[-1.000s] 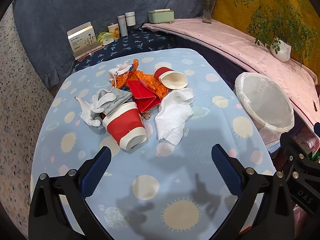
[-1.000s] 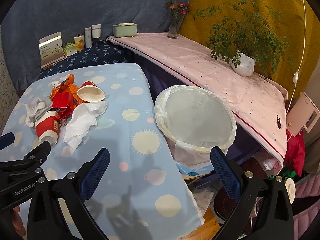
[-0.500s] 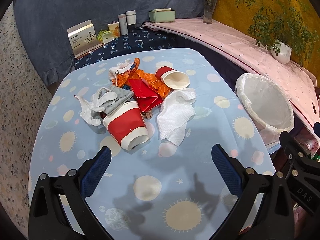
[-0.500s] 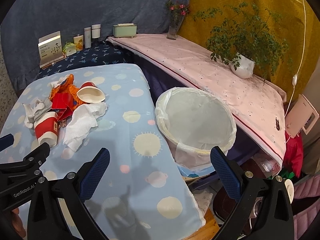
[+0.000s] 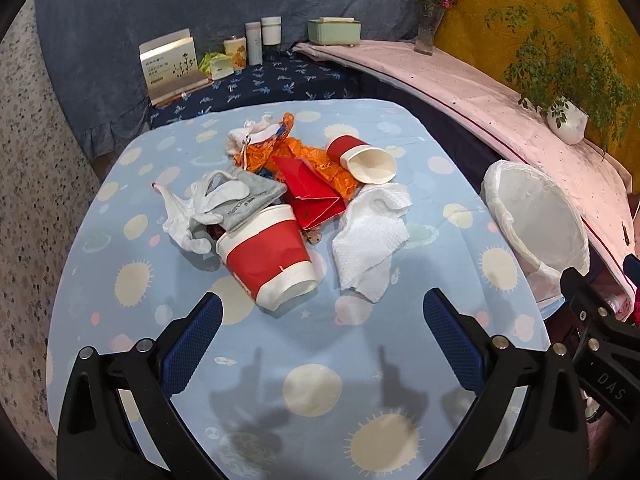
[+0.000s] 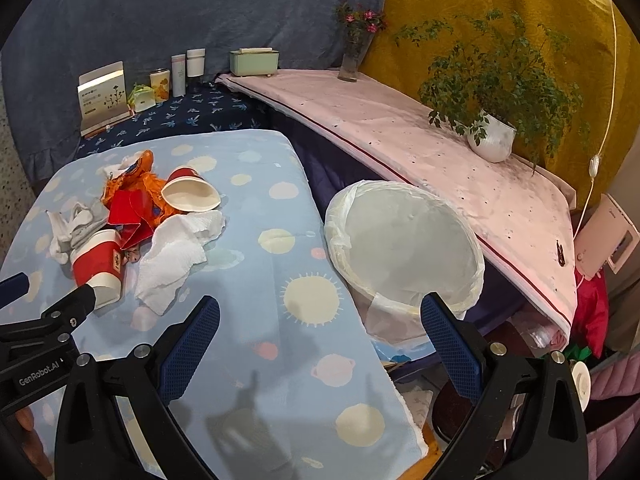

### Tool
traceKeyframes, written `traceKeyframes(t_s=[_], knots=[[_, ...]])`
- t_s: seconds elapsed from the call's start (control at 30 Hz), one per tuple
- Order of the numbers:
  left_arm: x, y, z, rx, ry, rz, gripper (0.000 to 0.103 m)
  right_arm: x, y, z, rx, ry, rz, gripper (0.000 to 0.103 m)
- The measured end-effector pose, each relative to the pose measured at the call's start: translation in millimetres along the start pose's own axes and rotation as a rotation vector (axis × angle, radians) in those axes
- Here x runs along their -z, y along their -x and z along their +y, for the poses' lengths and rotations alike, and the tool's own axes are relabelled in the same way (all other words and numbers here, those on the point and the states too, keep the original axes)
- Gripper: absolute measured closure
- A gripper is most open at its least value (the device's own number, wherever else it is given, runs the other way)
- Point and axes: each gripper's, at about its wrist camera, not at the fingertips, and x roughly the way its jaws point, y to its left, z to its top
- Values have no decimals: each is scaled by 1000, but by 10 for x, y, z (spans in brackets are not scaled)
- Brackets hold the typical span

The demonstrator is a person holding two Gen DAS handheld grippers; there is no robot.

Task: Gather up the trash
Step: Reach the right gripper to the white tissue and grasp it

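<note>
A heap of trash lies mid-table: a tipped red-and-white paper cup (image 5: 269, 257), a white paper towel (image 5: 370, 240), a red folded card (image 5: 310, 196), orange wrapper (image 5: 296, 152), a second red cup (image 5: 362, 158), and white and grey cloth scraps (image 5: 216, 204). A bin lined with a white bag (image 6: 404, 248) stands off the table's right edge. My left gripper (image 5: 320, 312) hovers open just short of the tipped cup. My right gripper (image 6: 320, 320) hangs open between the table edge and the bin, holding nothing.
A blue sun-patterned cloth (image 5: 312, 360) covers the table. A pink-covered ledge (image 6: 400, 128) carries a potted plant (image 6: 492, 136) and a flower vase (image 6: 352, 60). Boxes and cans (image 5: 240, 52) line the dark shelf behind. Clutter sits on the floor at lower right.
Both views shift only slightly; the left gripper has drifted a little nearer the trash heap. Nothing was grasped or moved.
</note>
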Motion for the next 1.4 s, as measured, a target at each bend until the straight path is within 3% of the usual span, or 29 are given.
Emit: traceKeyframes(t_s=[0.23, 0.47, 0.6, 0.7, 0.93, 1.0, 1.07, 1.17, 1.27, 1.4], knots=[[-68, -178, 412, 5, 65, -5, 7, -43, -121, 243, -39, 1, -3, 7], [-79, -500, 723, 9, 85, 39, 7, -69, -283, 517, -67, 14, 7, 7], [-68, -662, 843, 68, 117, 89, 7, -55, -410, 663, -82, 21, 33, 7], [-108, -741, 867, 98, 167, 100, 7, -62, -467, 742, -72, 28, 38, 7], [-196, -1061, 677, 83, 151, 159, 8, -155, -623, 829, -99, 1, 52, 7], [-199, -1136, 693, 82, 165, 178, 15, -167, -700, 868, -114, -6, 71, 7], [-193, -1189, 727, 104, 179, 200, 29, -178, -768, 923, -121, -4, 80, 7], [-179, -1216, 762, 130, 185, 211, 37, -204, -883, 1028, -128, 7, 91, 8], [-159, -1184, 792, 135, 173, 203, 39, -222, -990, 1125, -160, 9, 106, 11], [-120, -1114, 901, 153, 188, 197, 42, -238, -1173, 1238, -194, 2, 143, 23]])
